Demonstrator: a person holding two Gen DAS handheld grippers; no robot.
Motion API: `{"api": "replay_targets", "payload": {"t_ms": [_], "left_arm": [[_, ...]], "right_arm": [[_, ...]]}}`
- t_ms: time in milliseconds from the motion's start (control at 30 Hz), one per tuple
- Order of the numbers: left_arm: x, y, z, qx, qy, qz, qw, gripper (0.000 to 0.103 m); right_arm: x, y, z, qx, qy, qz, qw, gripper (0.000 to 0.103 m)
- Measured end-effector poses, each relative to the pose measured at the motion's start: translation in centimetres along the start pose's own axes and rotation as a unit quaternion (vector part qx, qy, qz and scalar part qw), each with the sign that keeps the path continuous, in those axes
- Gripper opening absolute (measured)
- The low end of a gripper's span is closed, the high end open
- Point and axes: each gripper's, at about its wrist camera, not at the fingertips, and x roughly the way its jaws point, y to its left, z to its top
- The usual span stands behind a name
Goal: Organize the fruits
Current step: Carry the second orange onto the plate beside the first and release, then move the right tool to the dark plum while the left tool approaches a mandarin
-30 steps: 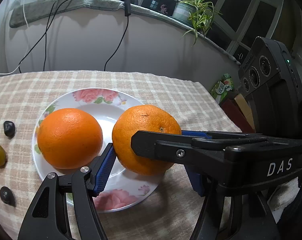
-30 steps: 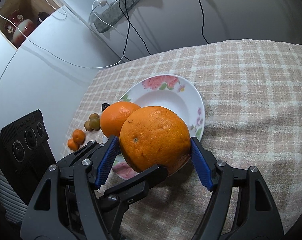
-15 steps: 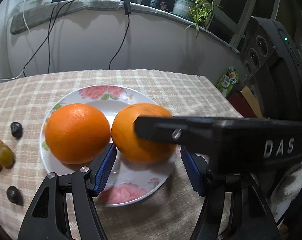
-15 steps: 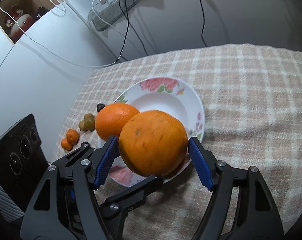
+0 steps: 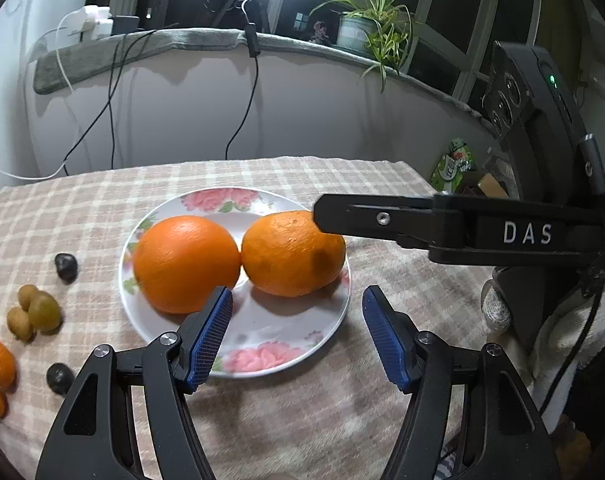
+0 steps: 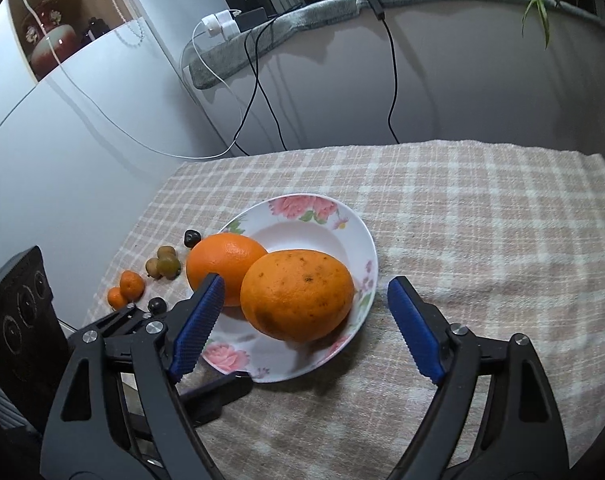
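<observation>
Released: right gripper [image 6: 302, 320] jaws opening off the speckled round orange [image 6: 296, 294] resting on the floral white plate [image 6: 358, 224], fruit dead ahead between them; left gripper [image 5: 296, 336] half-open, empty.

Two oranges [image 6: 296, 294] are filling the near half of the floral plate [image 6: 344, 216]; its far half is lying free. Small fruits [image 5: 36, 312] are crowding the plaid cloth [image 6: 482, 208] left of it; the right side is staying bare.
</observation>
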Motion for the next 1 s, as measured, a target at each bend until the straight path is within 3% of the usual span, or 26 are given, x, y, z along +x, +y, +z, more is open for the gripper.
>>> {"api": "replay_targets", "payload": {"t_ms": [300,567,800,1000], "left_arm": [[-2.6,2.2,-1.5,-0.015,-0.014,0.015,0.9997,0.067],[-5.2,5.6,-3.8,-0.041,-0.016,0.062,0.9971,0.067],[-7.8,9.1,-5.9,-0.087,-0.027,0.103,0.9905,0.067],[-10.0,12.6,-7.4,-0.127,-0.04,0.135,0.9819,0.059]], "right_arm": [[-1.7,1.4,-1.1,-0.025,-0.045,-0.002,0.999,0.089],[-2.8,5.8,-2.1,-0.096,-0.069,0.013,0.993,0.089],[-1.5,10.1,-2.9,-0.155,-0.04,0.044,0.986,0.089],[1.3,13.2,-3.5,-0.184,-0.011,0.074,0.98,0.089]]}}
